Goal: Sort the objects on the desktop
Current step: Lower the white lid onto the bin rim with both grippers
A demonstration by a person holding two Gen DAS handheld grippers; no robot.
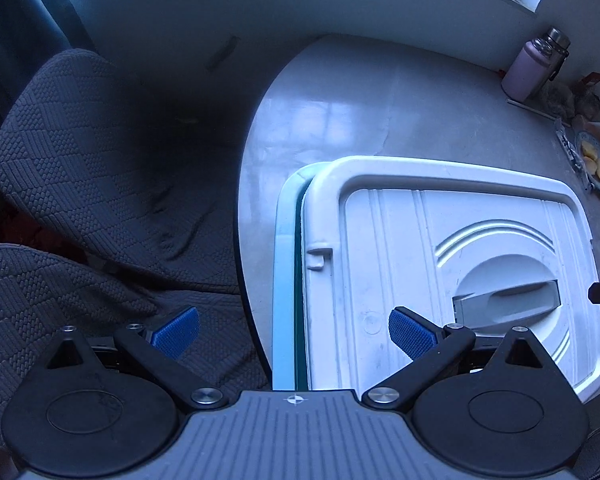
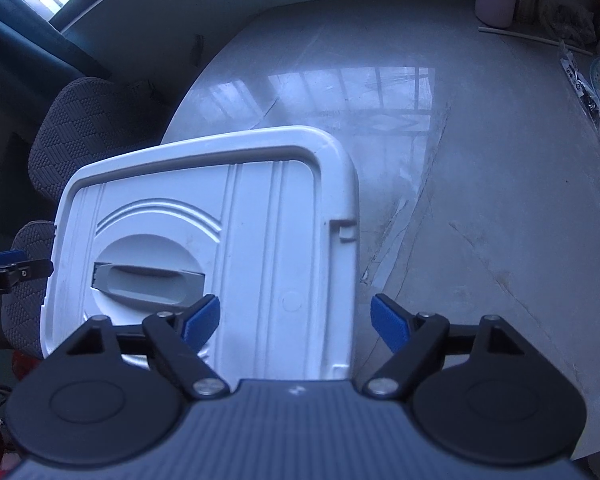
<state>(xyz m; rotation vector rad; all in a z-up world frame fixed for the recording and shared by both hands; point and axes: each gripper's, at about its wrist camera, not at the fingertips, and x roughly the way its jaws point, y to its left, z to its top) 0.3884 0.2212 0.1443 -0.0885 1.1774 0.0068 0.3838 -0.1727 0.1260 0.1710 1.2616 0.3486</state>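
box [image 1: 288,280] on table [image 2: 480,200], near edge | lid [image 2: 240,240] on, askew | left gripper [image 1: 294,330], right gripper [image 2: 296,322]: jaws open astride lid edges, gripping nothing | sorting apparently unstarted; clutter remains far side

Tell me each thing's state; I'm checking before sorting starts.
White lid: on the storage box, shifted, teal box rim showing along one side.
Lid handle: folded flat in its recess.
Pink flask: upright, capped.
Left gripper: jaws open, empty.
Right gripper: jaws open, straddling the lid's edge.
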